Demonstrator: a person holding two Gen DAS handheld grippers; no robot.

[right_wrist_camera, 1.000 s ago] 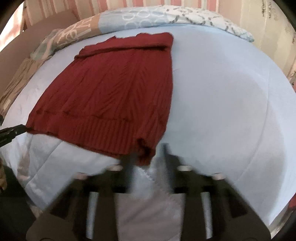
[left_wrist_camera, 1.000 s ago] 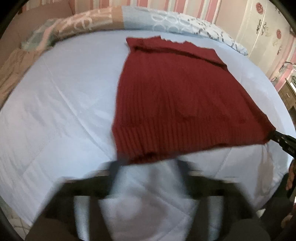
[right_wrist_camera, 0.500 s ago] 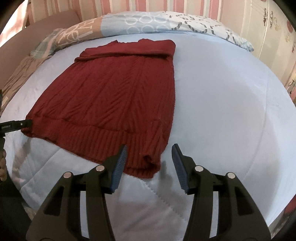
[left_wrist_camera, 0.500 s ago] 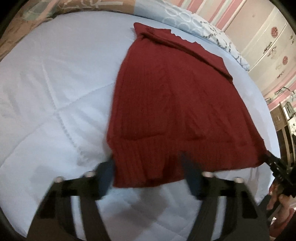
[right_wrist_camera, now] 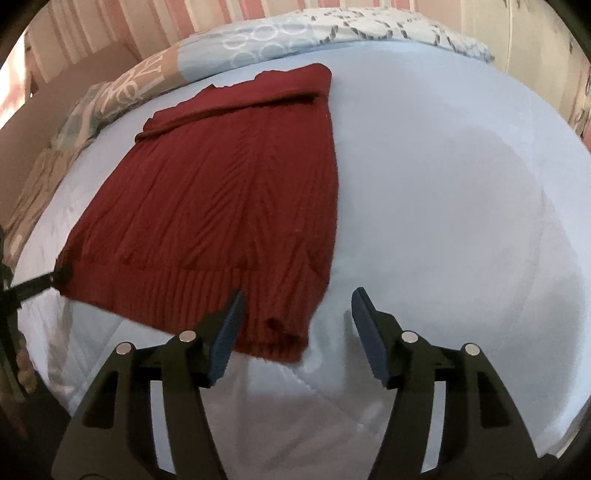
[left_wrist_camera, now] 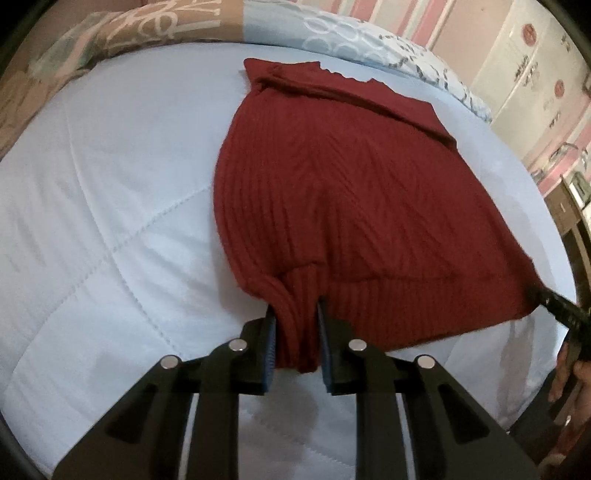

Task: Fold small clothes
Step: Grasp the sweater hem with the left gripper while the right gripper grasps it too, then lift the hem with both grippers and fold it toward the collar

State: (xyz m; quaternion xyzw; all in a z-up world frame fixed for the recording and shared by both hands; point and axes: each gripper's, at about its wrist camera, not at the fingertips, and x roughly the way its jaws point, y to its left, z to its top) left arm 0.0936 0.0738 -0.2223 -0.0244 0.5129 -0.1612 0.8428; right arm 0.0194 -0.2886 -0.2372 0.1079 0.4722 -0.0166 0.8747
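A dark red ribbed knit sweater (left_wrist_camera: 332,192) lies flat on a pale blue quilted bed (left_wrist_camera: 110,221), sleeves folded in, collar at the far end. My left gripper (left_wrist_camera: 295,321) is shut on the near left hem corner, which bunches between its fingers. In the right wrist view the sweater (right_wrist_camera: 221,199) lies left of centre. My right gripper (right_wrist_camera: 297,314) is open just above the near right hem corner, holding nothing. The right gripper's tip (left_wrist_camera: 554,306) shows at the hem's right corner in the left view, and the left gripper's tip (right_wrist_camera: 37,284) at the left corner.
Patterned pillows and a folded blanket (left_wrist_camera: 184,22) line the head of the bed. A white cupboard (left_wrist_camera: 535,74) stands at the far right, beside a pink striped wall. The bed's near edge runs just below both grippers.
My left gripper has moved in onto the near left hem corner and shut on it, bunching the fabric. My right gripper has opened wider over the right hem corner.
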